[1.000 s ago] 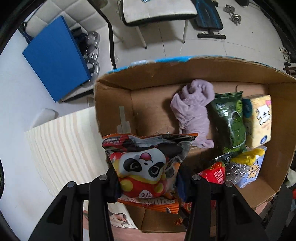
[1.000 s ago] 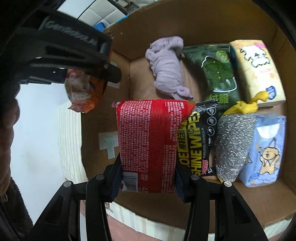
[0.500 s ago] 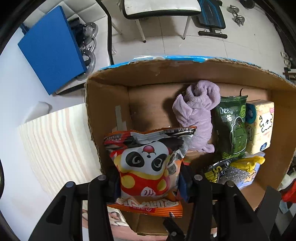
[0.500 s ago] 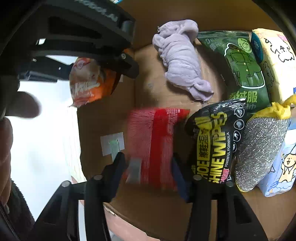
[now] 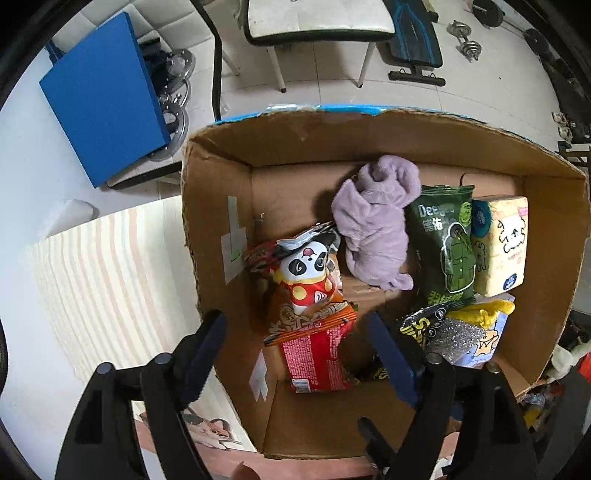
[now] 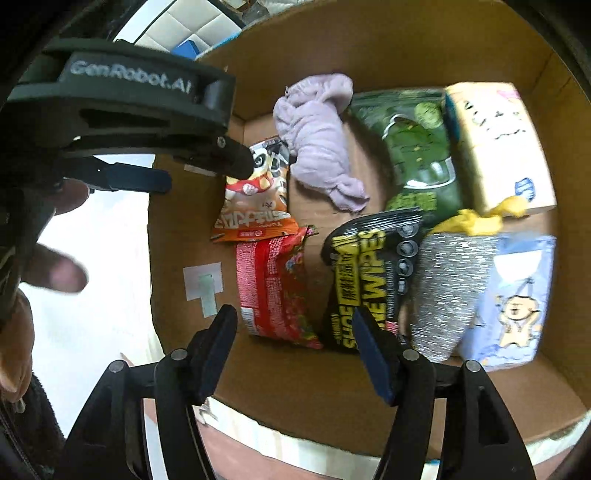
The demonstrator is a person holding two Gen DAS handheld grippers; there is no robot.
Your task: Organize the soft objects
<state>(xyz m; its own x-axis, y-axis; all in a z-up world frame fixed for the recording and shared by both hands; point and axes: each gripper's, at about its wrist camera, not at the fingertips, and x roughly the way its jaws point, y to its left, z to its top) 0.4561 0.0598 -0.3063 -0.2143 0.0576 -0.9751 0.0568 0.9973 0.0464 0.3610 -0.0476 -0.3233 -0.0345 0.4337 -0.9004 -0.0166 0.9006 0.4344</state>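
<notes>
A cardboard box holds several soft items. A panda snack bag lies at its left, with a red packet just in front of it. A lilac cloth, a green pack, a yellow tissue pack, black shoe wipes, a silver scourer and a blue tissue pack lie to the right. My left gripper is open and empty above the red packet. My right gripper is open and empty above the box's near side.
The box stands on a striped wooden surface. A blue board, weights and a chair are on the floor beyond. The left gripper's body and the person's hand fill the right wrist view's left side.
Both grippers opened and let go. The panda bag dropped from the left gripper and the red packet from the right; both now lie in the box's left part.
</notes>
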